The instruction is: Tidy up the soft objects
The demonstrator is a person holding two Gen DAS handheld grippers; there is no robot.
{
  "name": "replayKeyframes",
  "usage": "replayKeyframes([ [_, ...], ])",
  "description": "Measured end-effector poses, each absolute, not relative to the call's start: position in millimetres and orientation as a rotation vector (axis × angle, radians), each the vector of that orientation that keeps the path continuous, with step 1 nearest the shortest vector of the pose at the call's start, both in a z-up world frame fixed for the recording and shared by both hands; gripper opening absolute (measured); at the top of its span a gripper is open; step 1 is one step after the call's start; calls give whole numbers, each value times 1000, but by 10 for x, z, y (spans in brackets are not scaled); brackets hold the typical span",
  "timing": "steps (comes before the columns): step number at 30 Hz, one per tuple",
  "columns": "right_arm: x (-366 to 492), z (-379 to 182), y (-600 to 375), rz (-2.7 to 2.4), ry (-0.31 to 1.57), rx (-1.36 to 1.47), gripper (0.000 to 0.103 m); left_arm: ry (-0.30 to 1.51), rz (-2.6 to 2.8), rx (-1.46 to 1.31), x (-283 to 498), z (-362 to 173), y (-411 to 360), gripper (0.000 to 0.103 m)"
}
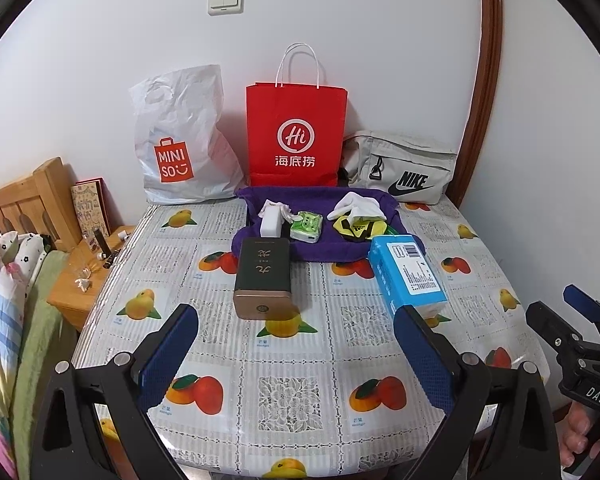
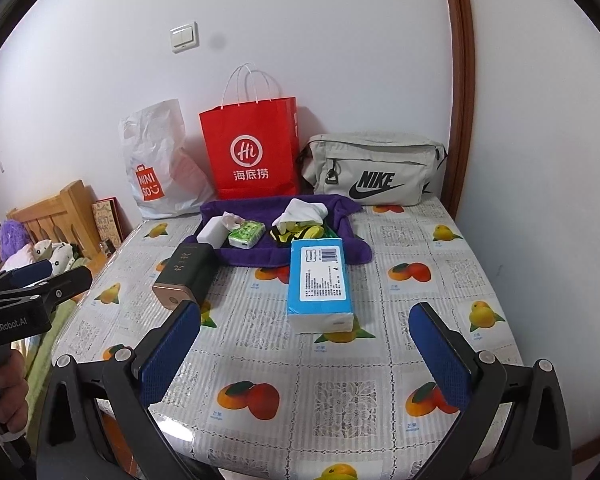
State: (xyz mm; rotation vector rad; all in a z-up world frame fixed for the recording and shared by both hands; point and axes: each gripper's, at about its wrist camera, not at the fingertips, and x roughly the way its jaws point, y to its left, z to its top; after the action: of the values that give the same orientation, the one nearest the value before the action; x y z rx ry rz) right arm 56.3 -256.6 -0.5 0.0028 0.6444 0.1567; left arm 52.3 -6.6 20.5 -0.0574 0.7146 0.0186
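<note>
Left gripper (image 1: 296, 340): your 2 blue pads stand spread wide with nothing between them, low over the near part of the tabletop (image 1: 300, 400).
Right gripper (image 2: 304, 344): likewise spread and empty, lined up roughly with the blue tissue pack (image 2: 320, 280).
Soft things on the towel: the purple towel (image 1: 312, 250) lies near the back of the tabletop; on it sit a white pack with a crumpled tissue (image 1: 272, 220), a green tissue packet (image 1: 307, 230), a white cloth (image 1: 358, 206) and a yellow-and-black fabric piece (image 1: 356, 230).
Soft thing off the towel: the blue tissue pack lies lengthwise, its far end touching or overlapping the towel's front edge, its near end toward you.
Hard neighbour: the dark green tin (image 1: 262, 276) lies beside the towel's left front corner; it is rigid, so I judge it no part of the sorting.
Containers: a red paper bag (image 1: 296, 132), a white plastic bag (image 1: 180, 140) and a grey waist bag (image 1: 404, 168) stand at the wall; which one takes the soft things, I cannot tell.
Stage: this layout fits items being gathered onto the towel as well as items being taken off it.
Grip advice: whichever soft item you take, close across its narrow width, squeeze gently so it does not buckle, and lift clear before moving so the towel does not drag.
Risk: the pack's film is slick; a corner pinch may slip.
</note>
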Motion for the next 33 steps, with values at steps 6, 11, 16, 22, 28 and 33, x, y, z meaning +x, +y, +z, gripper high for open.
replayKeyframes([
  [6, 536, 14, -2540, 161, 639, -2, 103, 716, 15, -54, 521, 216, -69, 99],
  [11, 525, 30, -2533, 161, 636, -1, 103, 715, 14, -55, 513, 218, -78, 99],
  [16, 524, 33, -2537, 160, 635, -5, 102, 712, 12, -55, 505, 244, -105, 99],
  [22, 512, 50, -2545, 159, 632, 2, 103, 711, 9, -55, 493, 253, -124, 99],
  [28, 499, 57, -2555, 157, 631, 3, 102, 711, 9, -56, 492, 253, -127, 99],
  [33, 494, 54, -2565, 158, 632, 3, 102, 712, 9, -55, 495, 256, -133, 99],
])
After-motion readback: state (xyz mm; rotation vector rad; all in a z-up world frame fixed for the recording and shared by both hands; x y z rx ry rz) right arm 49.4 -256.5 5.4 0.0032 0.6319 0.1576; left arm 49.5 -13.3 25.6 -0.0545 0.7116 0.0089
